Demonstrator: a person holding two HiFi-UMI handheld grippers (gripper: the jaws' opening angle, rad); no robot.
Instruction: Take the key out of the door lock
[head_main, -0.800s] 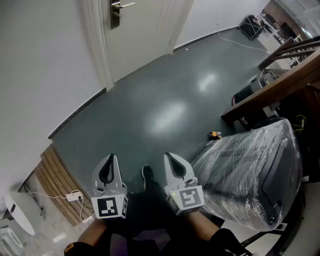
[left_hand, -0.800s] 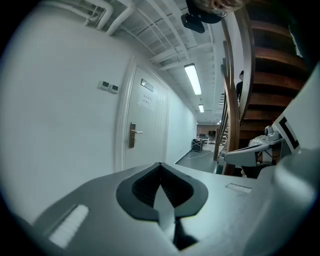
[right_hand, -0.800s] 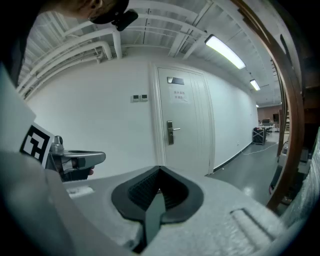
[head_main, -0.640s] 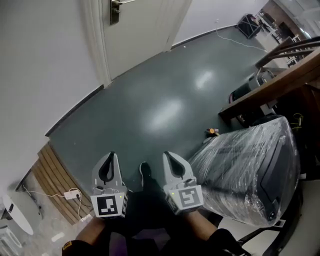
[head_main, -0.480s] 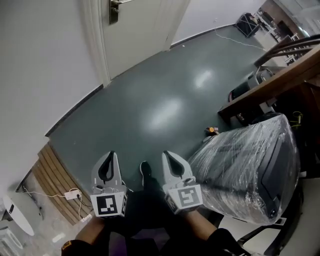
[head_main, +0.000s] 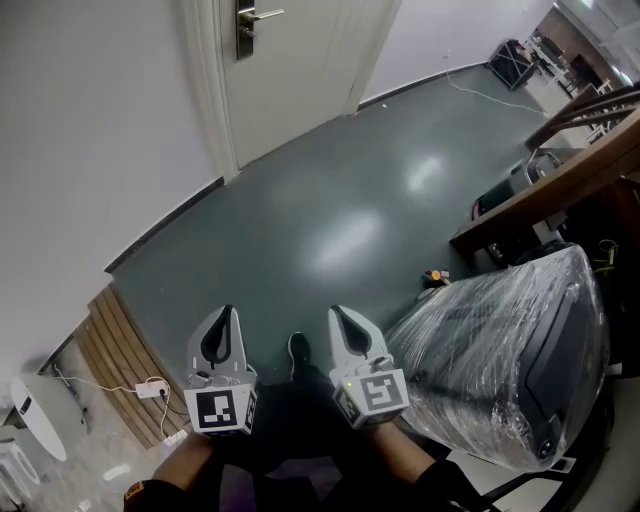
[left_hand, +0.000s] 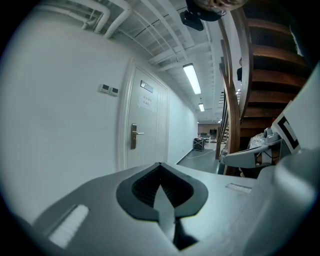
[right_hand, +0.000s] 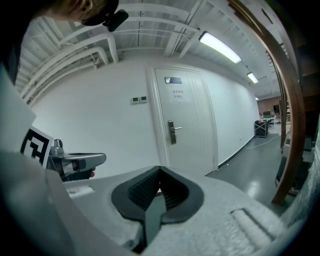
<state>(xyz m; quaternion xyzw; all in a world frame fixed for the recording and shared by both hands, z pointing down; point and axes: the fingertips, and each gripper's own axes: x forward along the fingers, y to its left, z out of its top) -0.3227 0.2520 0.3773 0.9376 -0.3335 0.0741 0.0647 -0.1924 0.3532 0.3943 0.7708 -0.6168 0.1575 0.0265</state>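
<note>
Office corridor — labelled door (head_main: 300, 60), tube lights (left_hand: 191, 78), staircase (left_hand: 270, 65).

- Head view: taken from above the person, facing forward and steeply down onto the floor (head_main: 330, 220). The left hand-held gripper (head_main: 222, 318) and right hand-held gripper (head_main: 338, 318) sit close at the bottom edge, and the door (head_main: 300, 70) lies far off at the top.
- Left gripper view: low, looking along its own jaws toward the distant door, with the right hand-held gripper at its right edge.
- Right gripper view: the same heading, with the left hand-held gripper at its left edge.
- All three views share the door and its lever handle (head_main: 262, 14).
</note>
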